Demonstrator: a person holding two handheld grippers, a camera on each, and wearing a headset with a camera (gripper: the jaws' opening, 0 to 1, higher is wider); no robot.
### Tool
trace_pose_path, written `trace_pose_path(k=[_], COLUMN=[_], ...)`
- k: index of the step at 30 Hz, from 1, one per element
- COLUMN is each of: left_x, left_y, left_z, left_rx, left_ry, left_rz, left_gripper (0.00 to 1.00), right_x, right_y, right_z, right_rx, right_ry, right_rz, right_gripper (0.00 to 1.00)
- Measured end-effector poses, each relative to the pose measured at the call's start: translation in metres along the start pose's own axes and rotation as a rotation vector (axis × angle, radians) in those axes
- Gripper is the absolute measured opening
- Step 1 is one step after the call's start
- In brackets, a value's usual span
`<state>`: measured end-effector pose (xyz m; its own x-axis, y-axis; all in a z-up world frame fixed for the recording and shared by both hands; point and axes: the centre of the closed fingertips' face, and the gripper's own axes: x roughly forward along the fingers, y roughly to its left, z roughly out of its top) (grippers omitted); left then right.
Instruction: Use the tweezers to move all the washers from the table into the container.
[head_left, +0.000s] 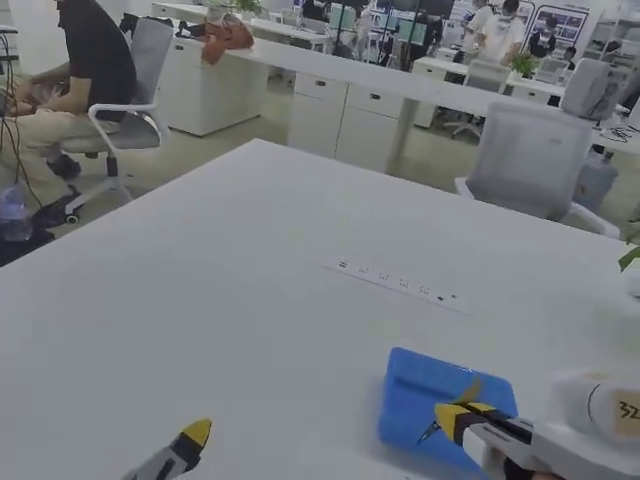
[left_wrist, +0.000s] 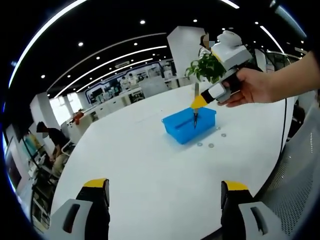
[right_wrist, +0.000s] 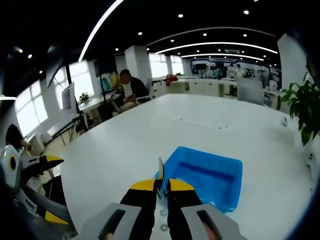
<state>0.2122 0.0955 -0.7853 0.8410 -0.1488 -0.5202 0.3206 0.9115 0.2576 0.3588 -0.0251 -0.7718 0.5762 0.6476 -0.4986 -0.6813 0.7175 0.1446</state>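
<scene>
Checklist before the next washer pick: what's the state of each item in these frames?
1. Tweezers clamped in the right gripper: ok, its jaws are closed on them.
2. Tweezer tips over the container: ok, they point down into it in the left gripper view.
3. Washer held in the tips: cannot tell, too small to see.
4. All washers off the table: not ok, several lie beside the container.
5. Left gripper out of the way: ok, open, holding nothing, apart from the container.
</scene>
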Motion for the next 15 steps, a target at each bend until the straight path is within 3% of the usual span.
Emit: trace_pose_path(k=[15], left_x=[0.001], left_y=[-0.002], left_z=[-0.003], left_rx=[0.009], left_ry=[0.016], left_rz=[-0.012], left_gripper=[0.95], right_x=[0.015], right_y=[-0.003], right_z=[-0.031], right_rx=[0.017], right_ry=[0.074], right_rz=[-0.021], right_gripper=[0.04])
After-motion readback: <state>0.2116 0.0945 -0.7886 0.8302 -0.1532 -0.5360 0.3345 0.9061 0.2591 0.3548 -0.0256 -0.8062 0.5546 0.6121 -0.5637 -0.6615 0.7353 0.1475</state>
